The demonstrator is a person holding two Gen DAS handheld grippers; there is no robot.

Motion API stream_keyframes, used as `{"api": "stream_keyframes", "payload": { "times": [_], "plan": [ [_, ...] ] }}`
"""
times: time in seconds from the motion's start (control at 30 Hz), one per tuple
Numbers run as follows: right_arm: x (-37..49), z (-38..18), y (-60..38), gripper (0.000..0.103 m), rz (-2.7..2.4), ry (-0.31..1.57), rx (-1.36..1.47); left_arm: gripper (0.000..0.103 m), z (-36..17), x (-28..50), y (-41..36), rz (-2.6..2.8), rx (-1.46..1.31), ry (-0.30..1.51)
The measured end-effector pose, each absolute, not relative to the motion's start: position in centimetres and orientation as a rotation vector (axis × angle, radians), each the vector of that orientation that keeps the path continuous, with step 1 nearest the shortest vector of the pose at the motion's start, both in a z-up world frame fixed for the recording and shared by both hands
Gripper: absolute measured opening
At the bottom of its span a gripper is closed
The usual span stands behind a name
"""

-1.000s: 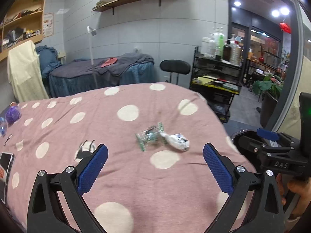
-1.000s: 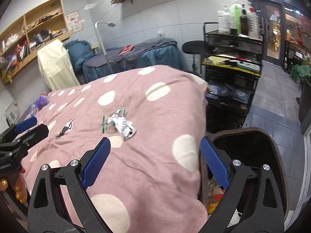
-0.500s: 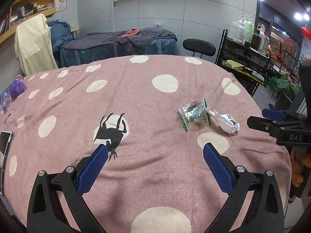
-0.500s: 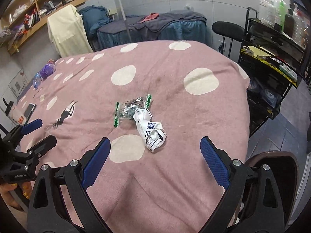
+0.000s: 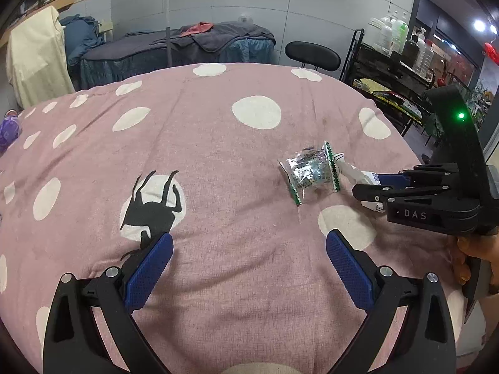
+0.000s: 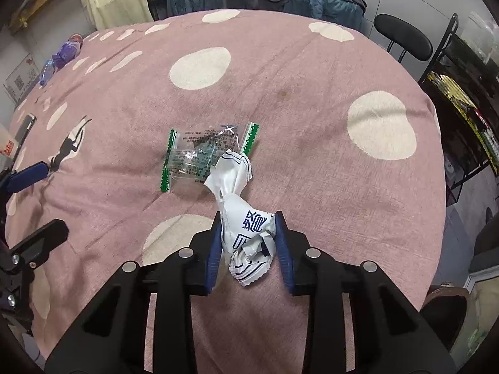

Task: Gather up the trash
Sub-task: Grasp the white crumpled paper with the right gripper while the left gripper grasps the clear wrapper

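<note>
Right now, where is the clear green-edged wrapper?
In the right wrist view the clear green-edged wrapper lies flat on the pink dotted bedspread, just beyond the crumpled white wrapper that sits between the closing right gripper pads.

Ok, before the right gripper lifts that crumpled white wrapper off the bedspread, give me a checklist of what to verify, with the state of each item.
1. White wrapper between the pads of the right gripper: ok; its jaws are closing on it.
2. Pads pressing both sides of the wrapper: ok, as far as the right wrist view shows.
3. Bedspread not pinched along with it: cannot tell; the fingertips sit low against the cloth.
4. Clear green-edged wrapper free of the grip: ok, though the white wrapper's twisted end lies over its edge, so it may drag.
5. Left gripper out of the way: ok; open, empty, off to the side.
6. Bin within reach: cannot tell.
</note>
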State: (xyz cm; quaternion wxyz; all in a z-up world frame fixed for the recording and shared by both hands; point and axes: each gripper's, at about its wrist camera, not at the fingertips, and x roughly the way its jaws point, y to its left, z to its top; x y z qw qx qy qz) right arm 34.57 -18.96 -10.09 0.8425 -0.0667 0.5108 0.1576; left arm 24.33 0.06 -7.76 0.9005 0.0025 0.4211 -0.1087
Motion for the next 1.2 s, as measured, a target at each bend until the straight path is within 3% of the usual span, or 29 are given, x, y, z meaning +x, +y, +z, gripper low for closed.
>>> {"api": "stream_keyframes", "payload": {
  "times": [0.53,0.7,0.9,0.97,1.13,1.2],
  "plan": [
    [29.4,-5.0,-25.0,0.031,0.285,0.902,0.039,0.097,-9.4,30.4,-8.6,-0.35,0.12,0.963],
    [27.2,-4.4,-26.5,0.031,0.243,0.861,0.034,0.092,-10.2,32.3,-10.0,-0.327,0.154,1.01],
    [25.2,-4.2,-28.0,0.031,0.207,0.818,0.059,0.072,-11.6,33.3,-10.3,-0.307,0.168,1.079],
    [24.7,-4.2,-28.5,0.031,0.201,0.807,0.077,0.058,-11.5,33.3,-9.9,-0.303,0.154,1.077],
    [23.8,-4.4,-29.5,0.031,0.19,0.799,0.121,0.038,-10.9,33.3,-9.5,-0.293,0.134,1.051],
    [23.4,-4.4,-29.9,0.031,0.183,0.797,0.136,0.034,-10.5,33.1,-9.5,-0.294,0.129,1.033]
  ]
}}
